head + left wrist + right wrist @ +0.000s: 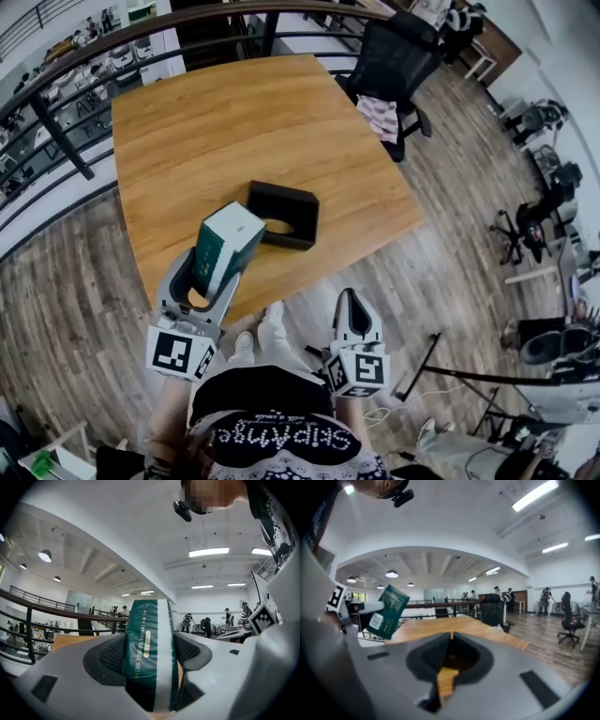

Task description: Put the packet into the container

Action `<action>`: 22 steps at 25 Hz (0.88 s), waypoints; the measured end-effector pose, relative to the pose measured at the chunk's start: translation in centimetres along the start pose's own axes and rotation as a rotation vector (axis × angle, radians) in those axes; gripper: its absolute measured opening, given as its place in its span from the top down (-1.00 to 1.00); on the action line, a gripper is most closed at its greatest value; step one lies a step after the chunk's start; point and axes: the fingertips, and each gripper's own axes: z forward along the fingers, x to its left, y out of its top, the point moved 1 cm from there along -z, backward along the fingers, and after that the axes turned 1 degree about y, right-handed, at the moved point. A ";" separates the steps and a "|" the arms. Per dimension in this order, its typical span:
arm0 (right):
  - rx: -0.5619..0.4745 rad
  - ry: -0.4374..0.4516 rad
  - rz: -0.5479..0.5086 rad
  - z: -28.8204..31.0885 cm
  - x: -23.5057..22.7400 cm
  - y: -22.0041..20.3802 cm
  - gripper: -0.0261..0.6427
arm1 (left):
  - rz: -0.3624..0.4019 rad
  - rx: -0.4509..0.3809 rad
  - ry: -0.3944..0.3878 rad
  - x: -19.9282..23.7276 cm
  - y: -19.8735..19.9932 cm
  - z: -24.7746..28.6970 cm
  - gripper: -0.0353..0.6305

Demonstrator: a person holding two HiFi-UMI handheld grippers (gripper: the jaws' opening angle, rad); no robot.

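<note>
Pinches the green packet (225, 246) in the left gripper (202, 274) fingers (108, 656), above the near edge of the surface (206, 122), just short of the black container (283, 214). Needs carrying forward and lowering end-first, probably tilted to clear the opening. Holds the right gripper (354, 326) aside, fingers pressed together on nothing.

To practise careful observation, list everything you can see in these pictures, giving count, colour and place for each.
wooden table: one, light brown, middle of the head view
open box-shaped container: one, black, on the table near its front edge
cardboard-like packet: one, green and white, raised in front of the container
office chair: one, black, at the table's far right corner
patterned cloth: one, pinkish, on that chair
metal railing: one, dark, curving behind the table
shoes: two, white, on the wood floor
left gripper: one, grey, shut on the packet
right gripper: one, grey, shut and empty, off the table
</note>
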 end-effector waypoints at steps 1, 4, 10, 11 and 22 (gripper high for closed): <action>0.000 0.005 -0.003 0.6 -0.3 0.3 0.81 | 0.017 0.038 -0.035 -0.1 -0.3 0.9 -0.12; 0.001 0.025 -0.016 2.5 -1.7 1.1 0.81 | 0.220 0.155 -0.249 -1.1 -1.1 5.6 -0.12; 0.009 0.065 -0.040 6.9 -4.0 2.9 0.81 | 0.479 0.387 -0.571 -1.9 -4.8 15.9 -0.12; 0.006 0.070 -0.040 7.5 -4.3 3.2 0.81 | 0.487 0.424 -0.593 -2.1 -5.7 16.9 -0.12; 0.018 0.081 0.000 12.1 -8.7 4.0 0.81 | 0.523 0.744 -0.709 -3.8 -15.4 20.8 -0.12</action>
